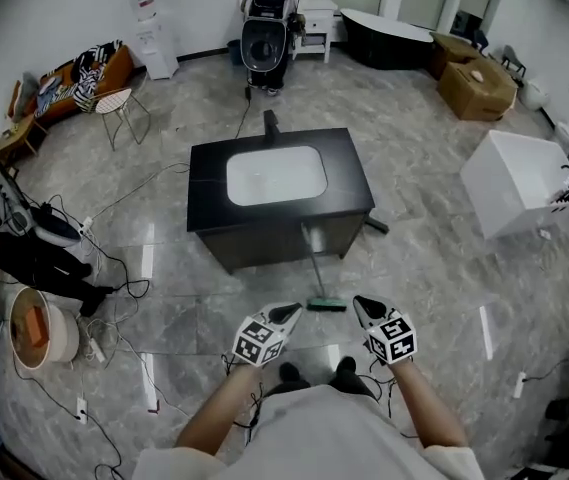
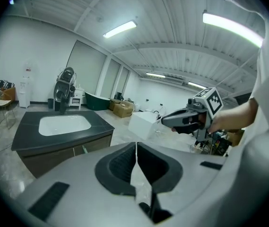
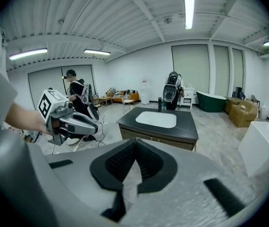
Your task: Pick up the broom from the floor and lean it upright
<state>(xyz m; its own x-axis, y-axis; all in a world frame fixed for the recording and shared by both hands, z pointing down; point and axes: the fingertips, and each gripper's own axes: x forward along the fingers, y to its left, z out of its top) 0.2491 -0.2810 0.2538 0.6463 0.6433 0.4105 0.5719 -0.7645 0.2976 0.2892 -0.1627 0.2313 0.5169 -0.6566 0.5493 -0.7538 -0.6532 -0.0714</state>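
A big room has a shiny grey stone floor. In the middle stands a black cabinet with a white sink in its top. The broom is at 12 o'clock from the person. Its green head is on the floor and its thin handle leans up against the front of the cabinet. A white box sits at 2 o'clock. The left gripper is at 11 o'clock and the right gripper at 1 o'clock, one on each side of the broom head, not touching it. Both have their fingers closed tight on nothing.
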